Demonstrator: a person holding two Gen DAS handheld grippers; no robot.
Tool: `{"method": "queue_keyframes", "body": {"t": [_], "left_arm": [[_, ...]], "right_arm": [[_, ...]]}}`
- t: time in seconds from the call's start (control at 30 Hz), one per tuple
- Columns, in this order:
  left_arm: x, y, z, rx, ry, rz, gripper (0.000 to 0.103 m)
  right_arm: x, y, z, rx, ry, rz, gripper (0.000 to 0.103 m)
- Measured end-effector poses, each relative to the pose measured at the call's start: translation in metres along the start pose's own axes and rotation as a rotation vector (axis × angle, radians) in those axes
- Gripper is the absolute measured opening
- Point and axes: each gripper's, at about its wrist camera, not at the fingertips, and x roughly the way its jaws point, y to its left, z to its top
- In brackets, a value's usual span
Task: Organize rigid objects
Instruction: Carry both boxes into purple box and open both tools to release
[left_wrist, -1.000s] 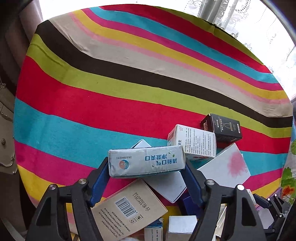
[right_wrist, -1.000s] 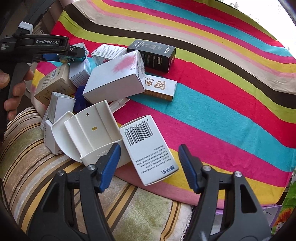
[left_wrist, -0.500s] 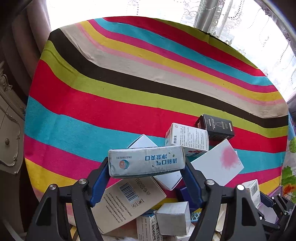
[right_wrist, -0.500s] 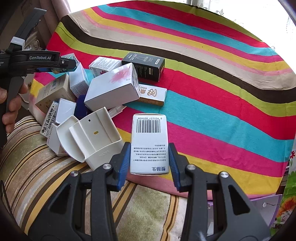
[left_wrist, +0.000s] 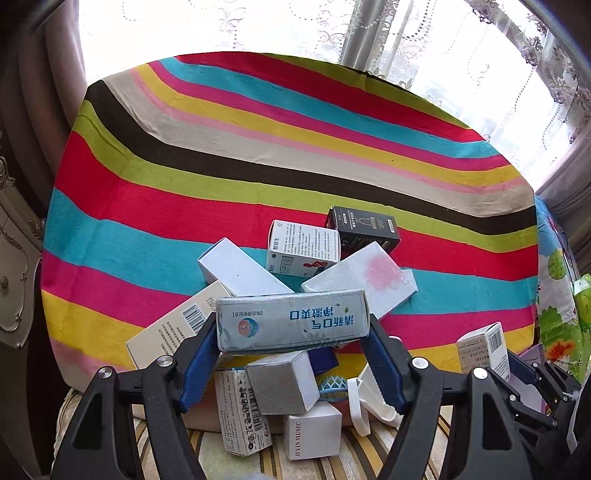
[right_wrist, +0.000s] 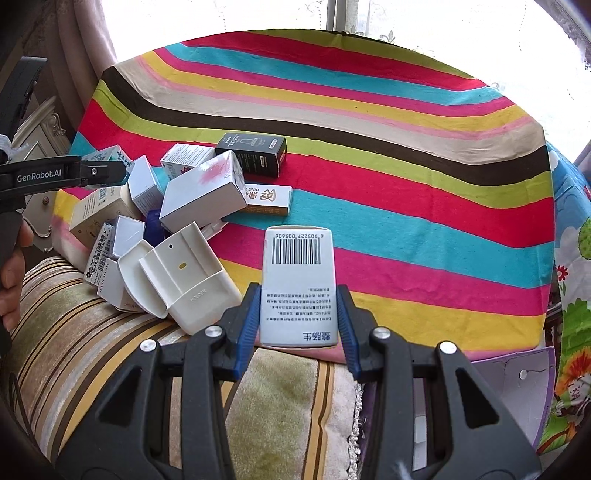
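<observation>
So far only two boxes are out of the heap. A long pale-blue box (left_wrist: 293, 320) sits crosswise in the left gripper (left_wrist: 293, 363), the blue pads pressing on its two short ends, and it hangs clear above the pile. A white barcode box (right_wrist: 298, 286) is clamped lengthwise in the right gripper (right_wrist: 298, 325), jaws clenched on its long sides, barcode end pointing away, over the near edge of the striped cloth (left_wrist: 258, 155). Neither has been set down yet, so no item has reached a tidy spot as far as the views show.

Below and beyond them the pile is still a jumble at the near left corner of the cloth-covered surface: a white box with a pink smear (right_wrist: 203, 190) leans across others, a black box (right_wrist: 253, 153) lies at the far edge of the heap, and a small printed white box (left_wrist: 303, 247) stands just beside it. A beige box with a barcode (left_wrist: 173, 332), a grey cube-like box (left_wrist: 282, 382) and a white box marked with lettering (left_wrist: 312, 430) spill toward the striped cushion (right_wrist: 92, 332) in front. A white plastic holder (right_wrist: 184, 280) rests against the pile's near side, and a flat white-and-gold box (right_wrist: 267, 199) lies just apart on the cloth.

Most of the cloth is bare, giving plenty of room for rows. My judgement: the job is at an early stage, with nearly all the sorting left.
</observation>
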Motion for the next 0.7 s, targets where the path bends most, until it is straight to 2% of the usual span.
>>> {"method": "queue_keyframes", "body": {"t": [0.33, 0.7], "left_arm": [[-0.015, -0.049, -0.017, 0.092, 0.002, -0.086, 0.075], [-0.019, -0.134, -0.035, 0.258, 0.024, -0.216, 0.075]], "right_arm": [[-0.021, -0.021, -0.016, 0.074, -0.026, -0.067, 0.044], [-0.049, -0.075, -0.044, 0.193, -0.055, -0.154, 0.044]]}}
